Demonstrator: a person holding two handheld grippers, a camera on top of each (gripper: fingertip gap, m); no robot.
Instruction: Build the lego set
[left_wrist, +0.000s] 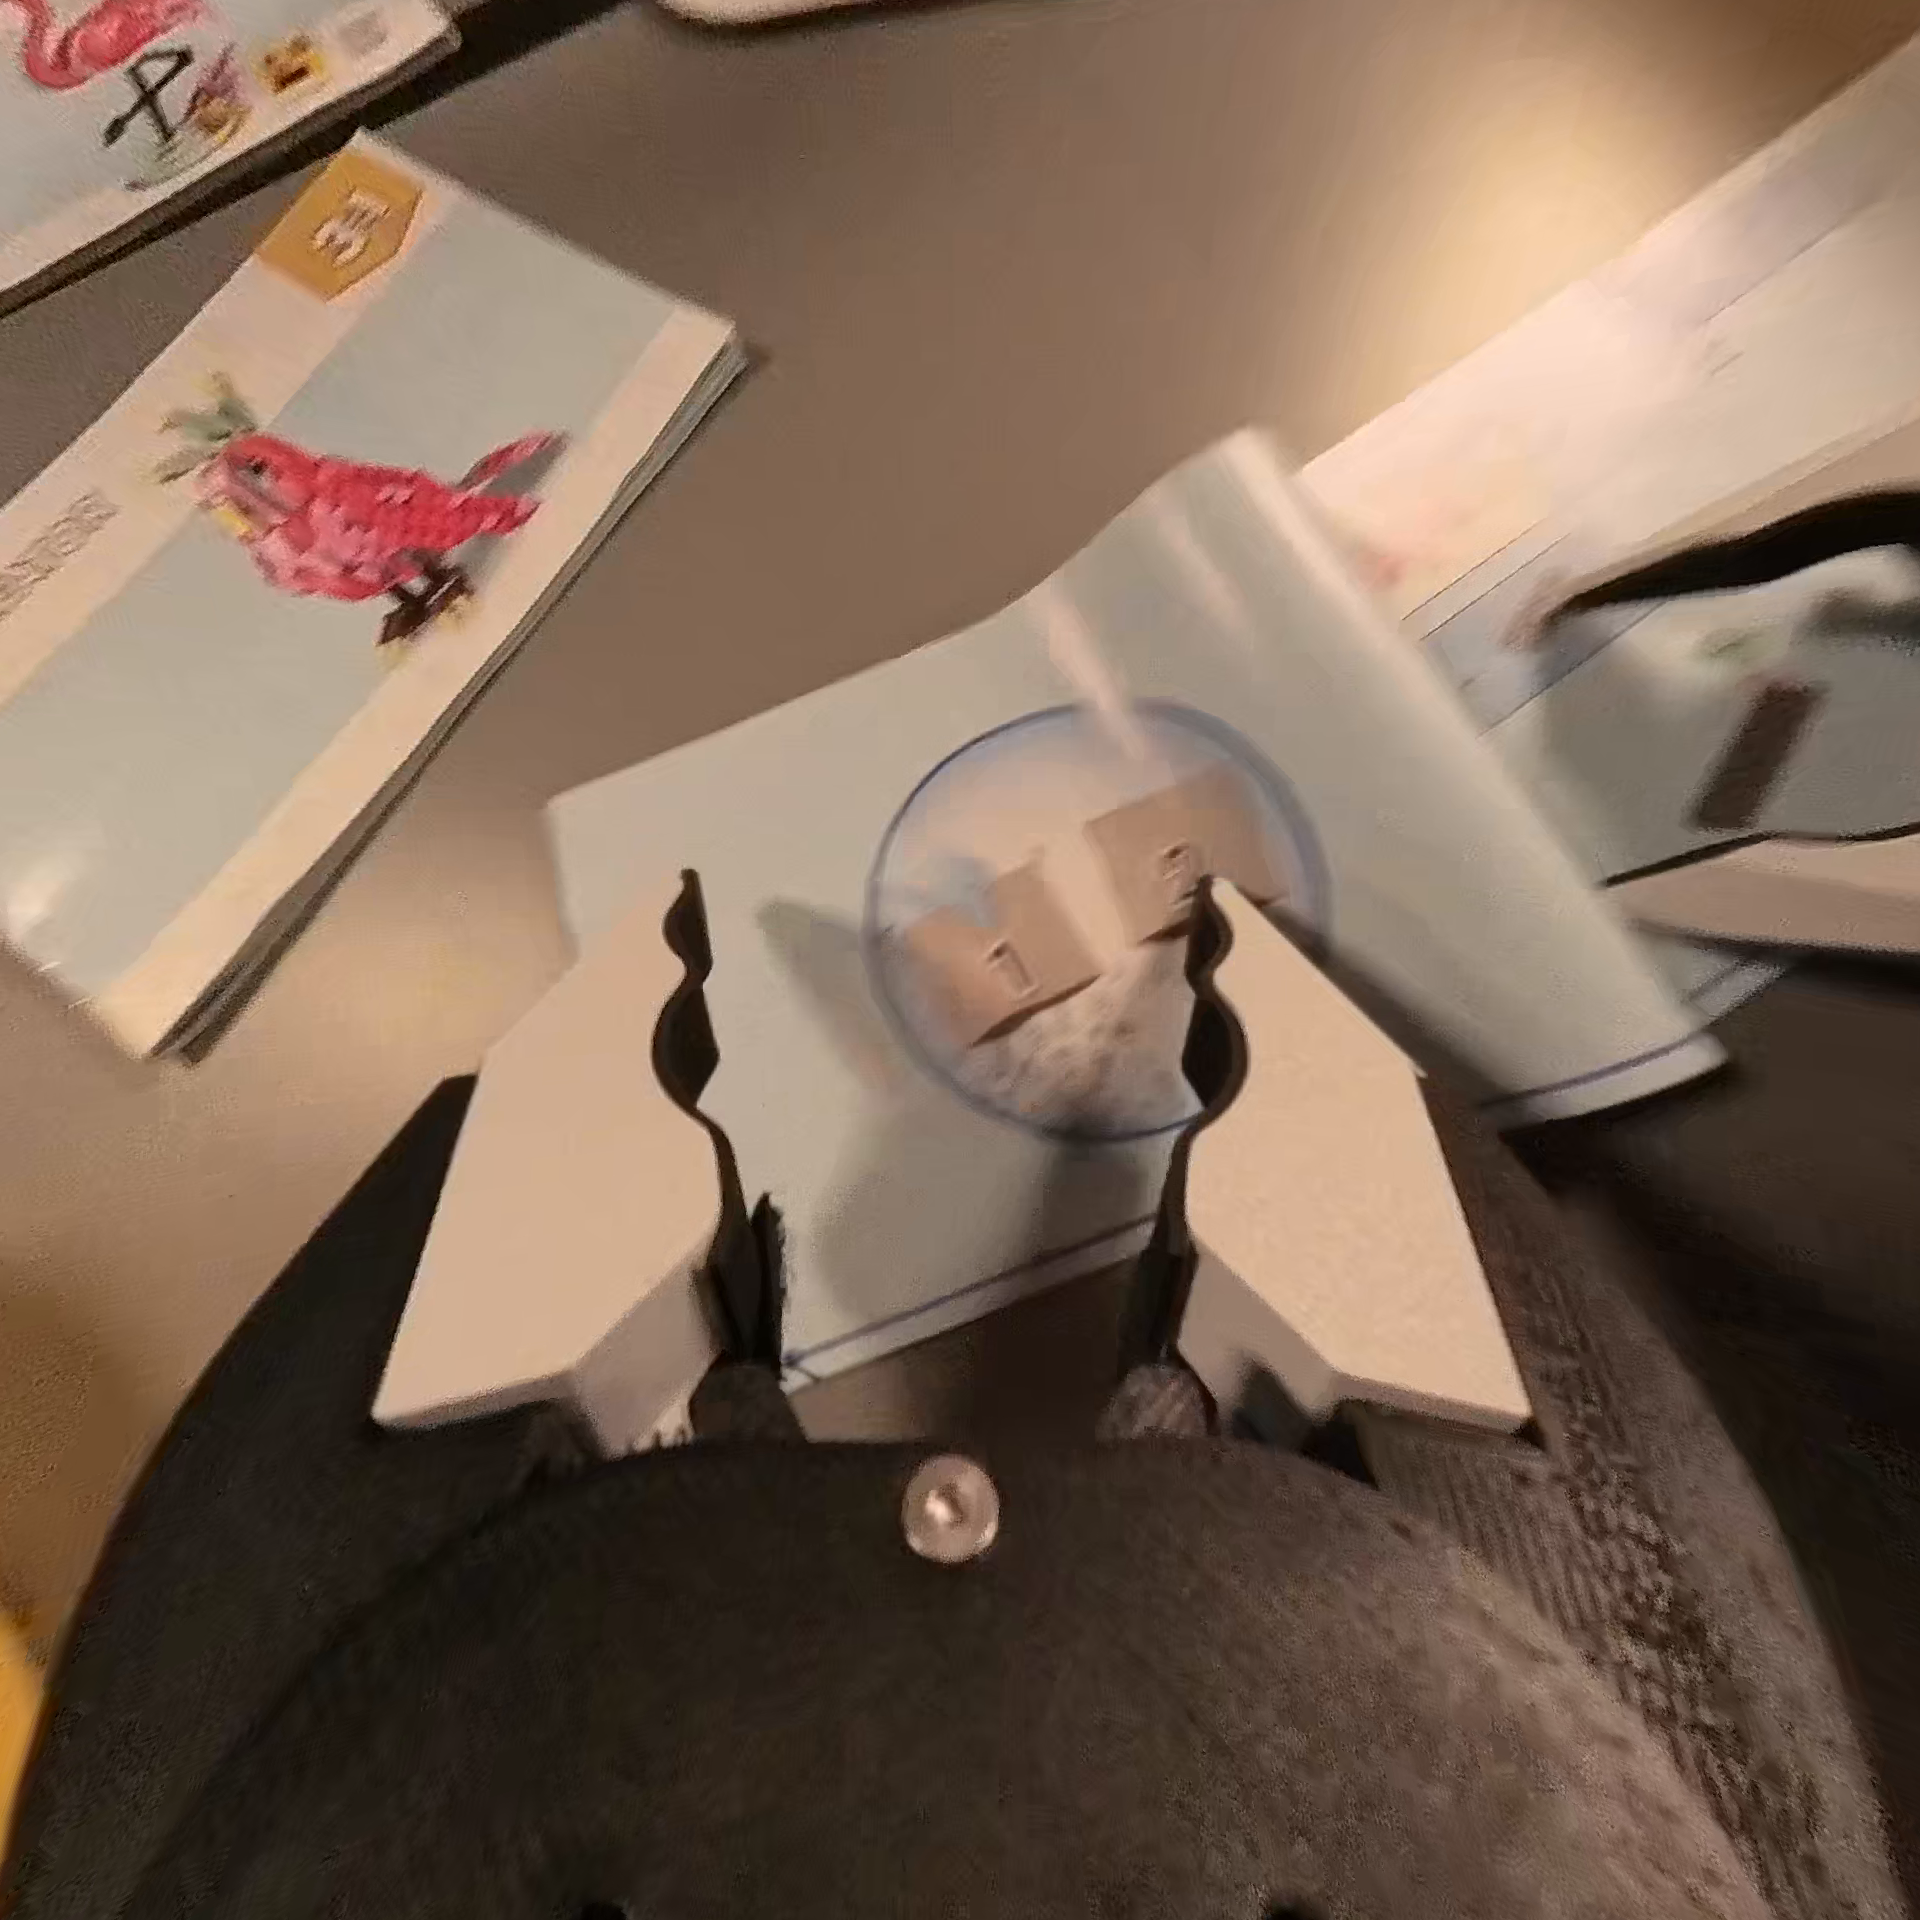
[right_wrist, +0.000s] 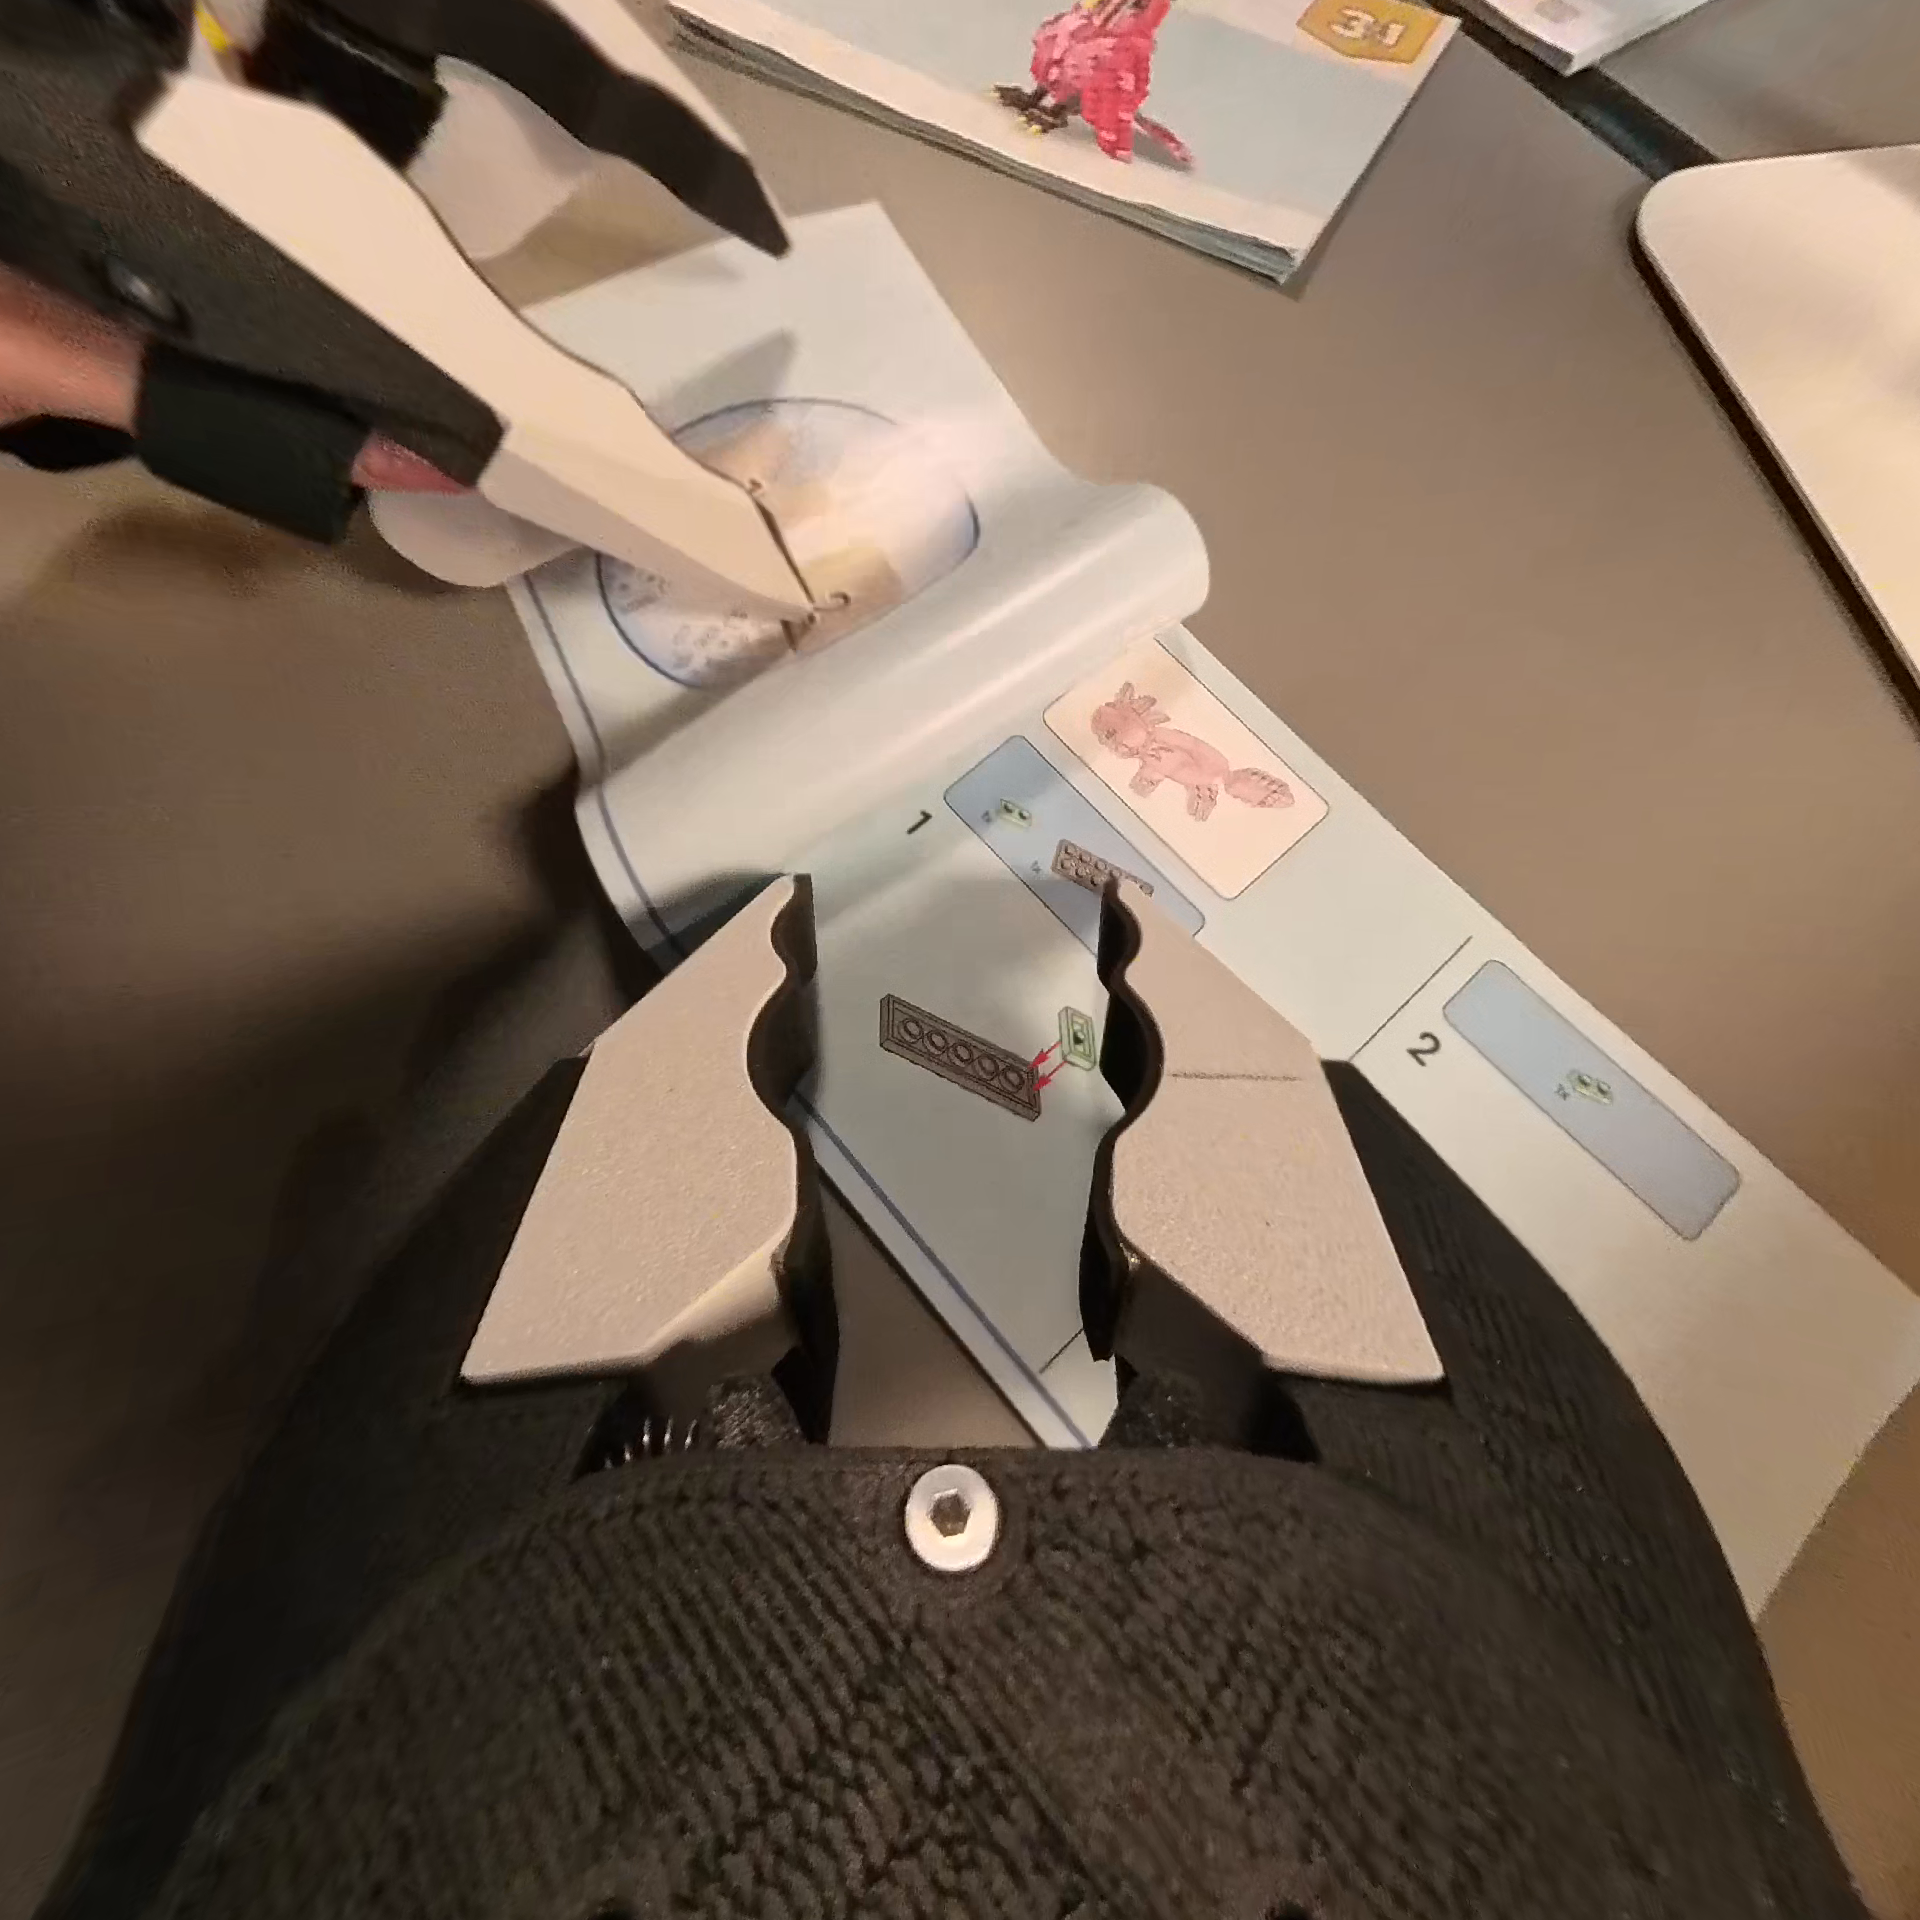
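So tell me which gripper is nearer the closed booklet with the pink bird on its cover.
Left. The left gripper hangs over the open booklet's far page, the side toward the bird booklet. The right gripper sits over the near page, farther away.

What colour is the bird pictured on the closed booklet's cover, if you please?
Pink-red, clearest in the left wrist view: bird on the closed booklet.

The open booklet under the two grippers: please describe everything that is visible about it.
The open booklet is thin, glossy, pale blue paper lying flat on the brown table. Its pages show printed brick-building steps and a pink animal picture. One page curls upward in a roll at the middle. The left gripper touches the left page; the right gripper hovers open above.
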